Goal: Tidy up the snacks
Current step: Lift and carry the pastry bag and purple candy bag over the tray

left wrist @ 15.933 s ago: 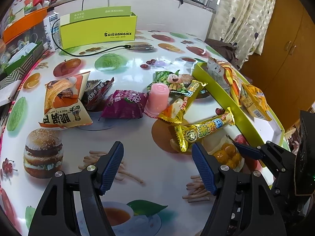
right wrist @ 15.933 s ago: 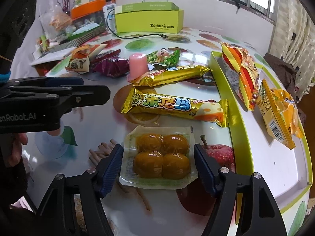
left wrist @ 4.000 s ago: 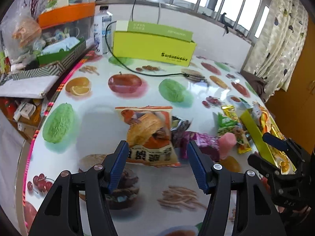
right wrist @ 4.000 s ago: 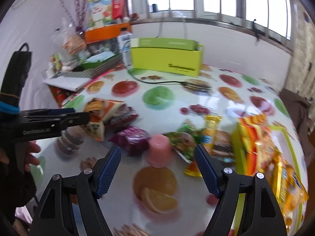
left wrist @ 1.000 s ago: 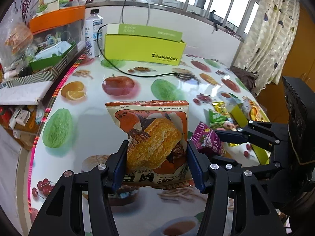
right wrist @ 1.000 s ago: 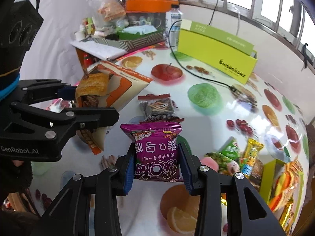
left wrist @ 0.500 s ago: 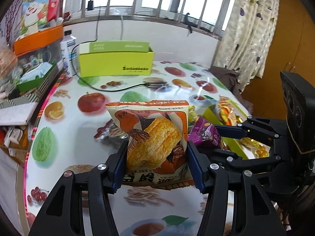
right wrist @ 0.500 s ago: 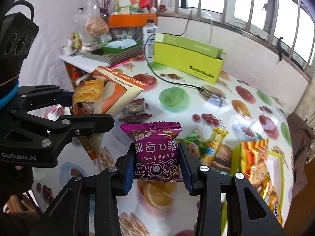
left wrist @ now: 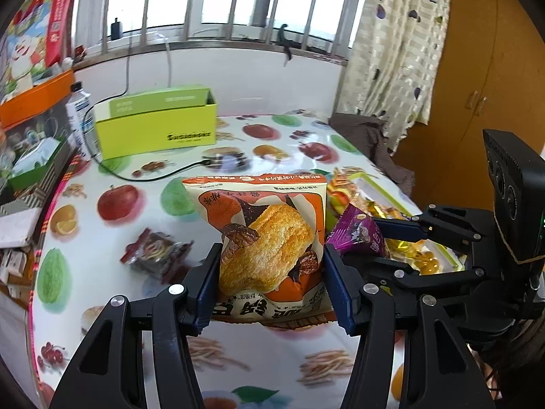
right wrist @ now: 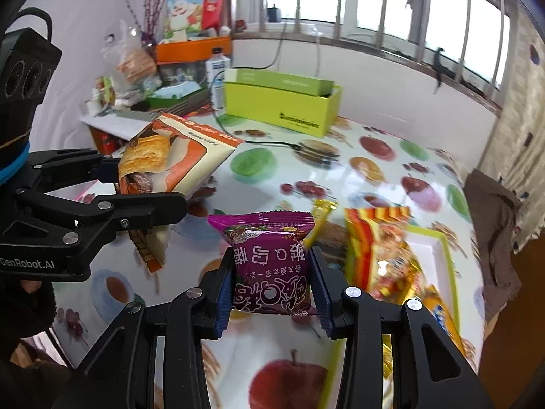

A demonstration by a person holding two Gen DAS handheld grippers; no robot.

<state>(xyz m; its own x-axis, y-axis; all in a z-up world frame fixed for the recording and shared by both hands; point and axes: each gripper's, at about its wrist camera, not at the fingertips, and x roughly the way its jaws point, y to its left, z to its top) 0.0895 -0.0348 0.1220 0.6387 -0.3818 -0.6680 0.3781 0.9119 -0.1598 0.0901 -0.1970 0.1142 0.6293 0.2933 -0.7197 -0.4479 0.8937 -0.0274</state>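
Orange pastry bag (left wrist: 272, 248) sits upright in my left gripper (left wrist: 272, 289), blue pads pinching both its sides, lifted off the fruit-print table (left wrist: 112, 204). Left wrist view: to the right, close by, my right gripper (left wrist: 385, 238) holds the purple snack pack (left wrist: 357, 237). A dark wrapped snack (left wrist: 156, 255) lies on the table to the left. Far back a lime-green box (left wrist: 156, 126) with a black cable (left wrist: 143, 175) running past it. Right, the green-rimmed tray (left wrist: 442, 252) with yellow packets

Right wrist view: purple snack pack (right wrist: 270, 266) upright between my right gripper (right wrist: 272, 293) pads, squeezed at both edges, above the table (right wrist: 391, 170). Left gripper (right wrist: 112, 187) at left, clamping the orange pastry bag (right wrist: 170, 156), tilted. Tray (right wrist: 442, 255) at right, striped red-yellow bag (right wrist: 378, 238) in it, blurred. Lime-green box (right wrist: 282, 102) far behind
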